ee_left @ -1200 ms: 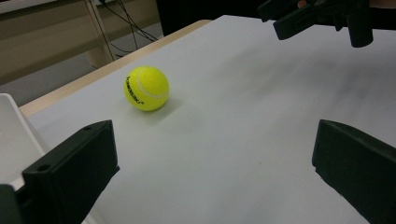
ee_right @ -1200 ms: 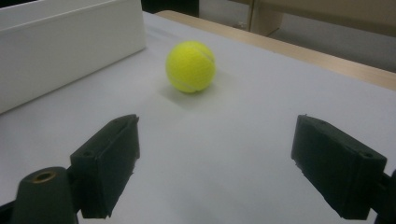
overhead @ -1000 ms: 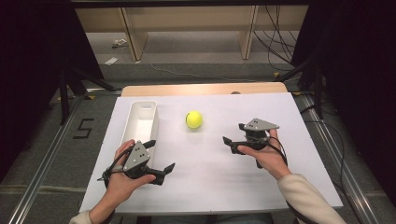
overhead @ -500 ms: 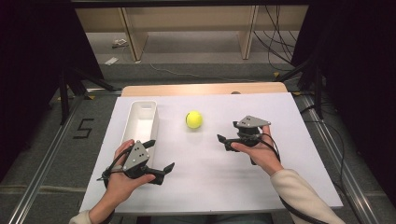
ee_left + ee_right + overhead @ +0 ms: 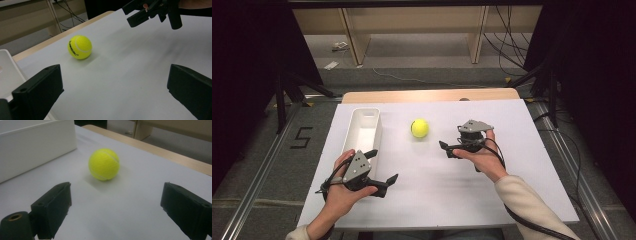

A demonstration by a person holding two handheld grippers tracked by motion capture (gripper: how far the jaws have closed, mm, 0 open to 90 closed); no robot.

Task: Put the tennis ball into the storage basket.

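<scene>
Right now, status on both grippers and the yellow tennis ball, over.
Right gripper empty, jaws just opening, aimed at yellow tennis ball. Left gripper open, empty, beside white rectangular plastic bin. Ball alone on white table, path clear.

Tennis ball (image 5: 419, 128): bright yellow-green, white curved seam, small dark lettering on one side. White bin (image 5: 362, 131) left of ball: plain, no pattern. Table sheet (image 5: 512, 115) under ball: matte white; bare light-wood edge (image 5: 432, 95) beyond ball. Both grippers, right (image 5: 448, 149) and left (image 5: 384, 181): black jaws, grey top plates. Sleeve (image 5: 532, 205) nearer than ball: cream. Floor left of ball: grey, black "5" (image 5: 302, 137).
</scene>
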